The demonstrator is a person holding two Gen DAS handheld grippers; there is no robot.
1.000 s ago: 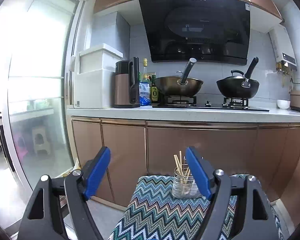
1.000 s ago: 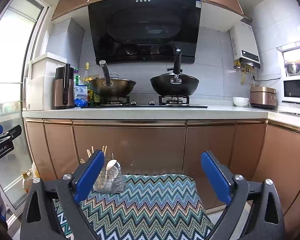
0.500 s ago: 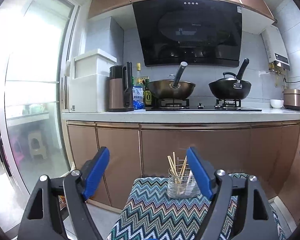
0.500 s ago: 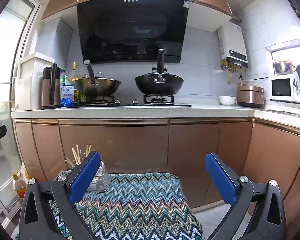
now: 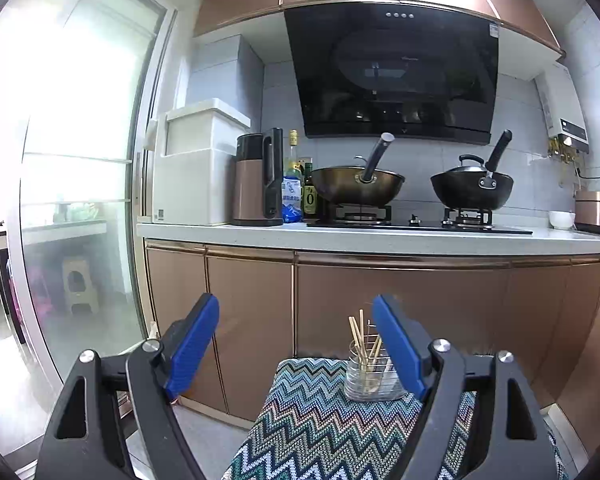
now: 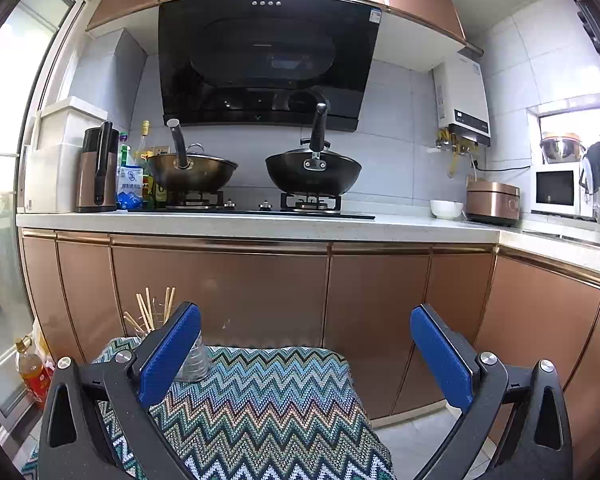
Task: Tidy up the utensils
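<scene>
A wire utensil holder (image 5: 370, 376) with several wooden chopsticks (image 5: 358, 334) stands at the far edge of a zigzag-patterned cloth surface (image 5: 312, 420). My left gripper (image 5: 296, 344) is open and empty, held above the cloth with its right finger partly hiding the holder. In the right wrist view the holder (image 6: 194, 358) sits at the cloth's (image 6: 260, 404) far left corner, mostly behind the left finger, with chopsticks (image 6: 148, 312) sticking up. My right gripper (image 6: 306, 354) is open and empty above the cloth.
Copper-coloured cabinets (image 6: 220, 292) and a white counter (image 6: 260, 226) stand behind the cloth surface. Two woks (image 6: 312, 172) sit on the stove. A kettle (image 5: 258, 180) and bottles stand on the left. An oil bottle (image 6: 30, 372) is on the floor by the glass door (image 5: 76, 200).
Both views have shifted slightly as the grippers pulled back and drifted right; the holder now sits further left in the right wrist view. Both grippers stay open.
</scene>
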